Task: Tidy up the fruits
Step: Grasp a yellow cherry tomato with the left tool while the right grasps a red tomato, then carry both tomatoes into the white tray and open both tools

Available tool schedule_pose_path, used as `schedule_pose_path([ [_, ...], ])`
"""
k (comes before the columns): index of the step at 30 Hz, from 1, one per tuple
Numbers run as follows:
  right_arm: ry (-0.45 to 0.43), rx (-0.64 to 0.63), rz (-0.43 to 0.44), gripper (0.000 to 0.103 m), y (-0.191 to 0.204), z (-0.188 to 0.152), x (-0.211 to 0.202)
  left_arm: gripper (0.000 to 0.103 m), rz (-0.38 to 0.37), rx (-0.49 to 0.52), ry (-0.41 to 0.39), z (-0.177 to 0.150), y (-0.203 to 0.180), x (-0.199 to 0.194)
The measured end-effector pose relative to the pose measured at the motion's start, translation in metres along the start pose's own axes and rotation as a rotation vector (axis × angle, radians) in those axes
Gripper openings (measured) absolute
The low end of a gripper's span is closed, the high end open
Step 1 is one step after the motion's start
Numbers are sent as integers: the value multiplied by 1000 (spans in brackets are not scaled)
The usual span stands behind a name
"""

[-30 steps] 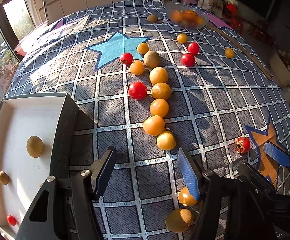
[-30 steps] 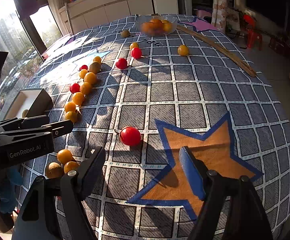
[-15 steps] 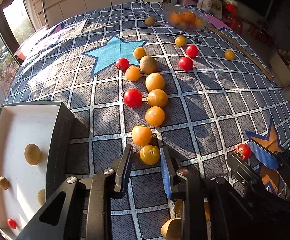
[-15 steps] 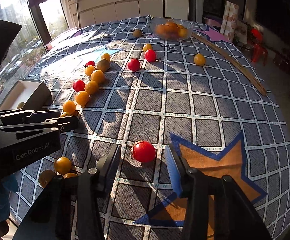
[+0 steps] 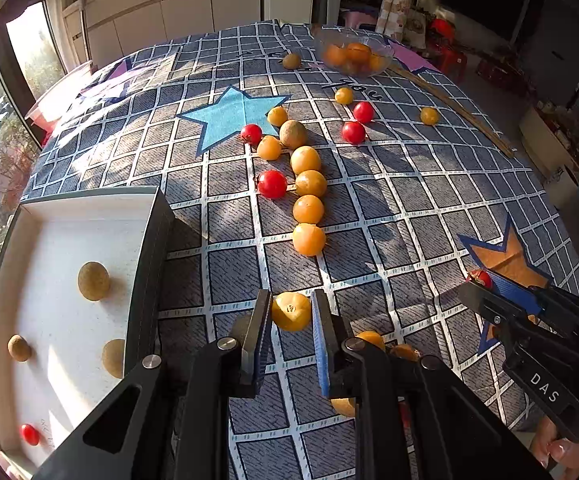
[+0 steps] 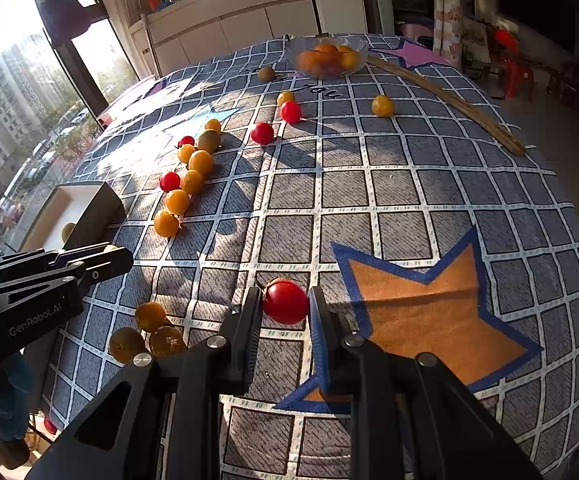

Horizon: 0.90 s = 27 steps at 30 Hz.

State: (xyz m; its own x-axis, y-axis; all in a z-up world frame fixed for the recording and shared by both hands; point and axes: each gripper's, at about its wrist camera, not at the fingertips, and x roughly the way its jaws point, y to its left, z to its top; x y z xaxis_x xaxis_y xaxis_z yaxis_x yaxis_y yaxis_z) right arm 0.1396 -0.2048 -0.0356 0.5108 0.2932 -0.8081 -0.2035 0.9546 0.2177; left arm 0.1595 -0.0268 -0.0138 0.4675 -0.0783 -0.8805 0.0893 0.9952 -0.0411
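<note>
My left gripper (image 5: 289,314) is shut on a yellow-orange fruit (image 5: 291,311), held just above the checked tablecloth. My right gripper (image 6: 285,304) is shut on a red tomato (image 6: 285,301) at the edge of the orange star. A line of orange fruits (image 5: 308,209) with red tomatoes (image 5: 272,184) and a brown kiwi (image 5: 292,134) runs up the cloth's middle. The white tray (image 5: 89,208) at the left holds three brown fruits (image 5: 93,281) and a small red one (image 5: 29,434). The right gripper also shows in the left wrist view (image 5: 485,286).
A glass bowl (image 5: 353,56) of oranges stands at the far end, a wooden stick (image 6: 449,98) lies along the right side. Three loose fruits (image 6: 149,332) lie near the front edge under the left gripper. The table edge drops off to the right.
Both grippers have closed: the left onto the yellow-orange fruit at the line's near end, the right onto the red tomato. The left gripper has lifted its fruit toward me.
</note>
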Motion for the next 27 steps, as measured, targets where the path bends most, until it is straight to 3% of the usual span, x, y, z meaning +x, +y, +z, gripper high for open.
schedule_pose_path([
  [14,15,14,-9,25,7,-20,-20,21,39,72,-68,-38,8,-46],
  [27,12,-68,3,25,56,-17,-35,21,79,-7,-122,-69,61,-75],
])
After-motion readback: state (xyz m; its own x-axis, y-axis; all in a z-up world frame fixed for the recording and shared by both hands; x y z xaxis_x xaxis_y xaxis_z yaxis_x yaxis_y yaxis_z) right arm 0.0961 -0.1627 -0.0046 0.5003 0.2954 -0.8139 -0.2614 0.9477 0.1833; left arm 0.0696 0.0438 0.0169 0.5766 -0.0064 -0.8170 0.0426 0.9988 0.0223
